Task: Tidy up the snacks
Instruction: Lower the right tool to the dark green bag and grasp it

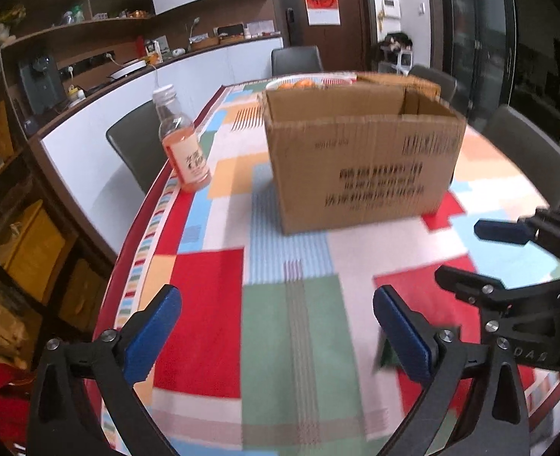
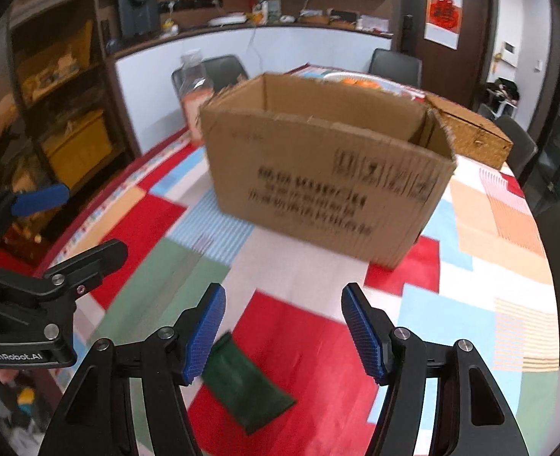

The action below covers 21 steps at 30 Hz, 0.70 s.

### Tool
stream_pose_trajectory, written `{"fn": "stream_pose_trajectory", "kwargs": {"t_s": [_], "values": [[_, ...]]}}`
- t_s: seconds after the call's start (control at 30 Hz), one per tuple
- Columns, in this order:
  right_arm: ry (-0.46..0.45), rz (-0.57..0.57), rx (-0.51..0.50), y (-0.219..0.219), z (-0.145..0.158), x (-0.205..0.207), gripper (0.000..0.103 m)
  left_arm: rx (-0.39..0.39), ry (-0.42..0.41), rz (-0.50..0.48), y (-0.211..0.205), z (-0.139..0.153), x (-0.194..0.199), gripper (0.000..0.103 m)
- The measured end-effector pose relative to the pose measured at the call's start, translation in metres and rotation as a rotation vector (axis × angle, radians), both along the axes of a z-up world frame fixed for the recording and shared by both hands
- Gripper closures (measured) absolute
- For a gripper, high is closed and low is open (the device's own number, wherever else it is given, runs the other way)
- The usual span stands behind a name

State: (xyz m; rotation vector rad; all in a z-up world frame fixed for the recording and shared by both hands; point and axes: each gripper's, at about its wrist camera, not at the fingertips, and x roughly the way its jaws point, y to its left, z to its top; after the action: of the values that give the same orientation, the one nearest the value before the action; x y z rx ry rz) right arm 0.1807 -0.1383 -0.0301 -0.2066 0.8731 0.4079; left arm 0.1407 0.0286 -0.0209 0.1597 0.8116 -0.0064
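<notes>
The dark green snack packet [image 2: 244, 387] lies flat on the patchwork tablecloth [image 2: 302, 338], on the near side of the cardboard box [image 2: 325, 174] and well apart from it, just beside the left pad of your right gripper [image 2: 283, 328]; that gripper is spread wide and holds nothing, and the packet sits off to its left rather than between the pads; if you close from here, I judge one pad lands on top of the packet and shoves it across the cloth instead of pinching it. The packet looks thin and slack, so a shallow bite may catch only an edge and let it slide out on the way to the box; a hard press down risks bunching the cloth.

Your left gripper [image 1: 276, 323] is also spread and empty, close beside the right one on the near side of the box; the two could knock together if both reach for the packet at once.

The box stands open-topped with a tall front wall; a low carry would likely strike that wall and push the box back toward the fruit plate [image 1: 299, 83] behind it. The pink drink bottle [image 1: 183, 144] stands left of the box near the table edge; a wide left swing could tip it off.
</notes>
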Motion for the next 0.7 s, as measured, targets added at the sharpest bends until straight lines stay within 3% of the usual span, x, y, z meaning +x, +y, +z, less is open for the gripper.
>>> {"fn": "stream_pose_trajectory", "kwargs": {"t_s": [0.4, 0.7], "values": [[0.134, 0.166, -0.140, 0.021, -0.042, -0.025, 0.039, -0.003, 0.169, -0.006, 0.000, -0.047, -0.024, 0.000], [0.200, 0.246, -0.227, 0.031, -0.069, -0.023, 0.039, -0.011, 0.236, -0.006, -0.002, -0.066, -0.028, 0.000]]}}
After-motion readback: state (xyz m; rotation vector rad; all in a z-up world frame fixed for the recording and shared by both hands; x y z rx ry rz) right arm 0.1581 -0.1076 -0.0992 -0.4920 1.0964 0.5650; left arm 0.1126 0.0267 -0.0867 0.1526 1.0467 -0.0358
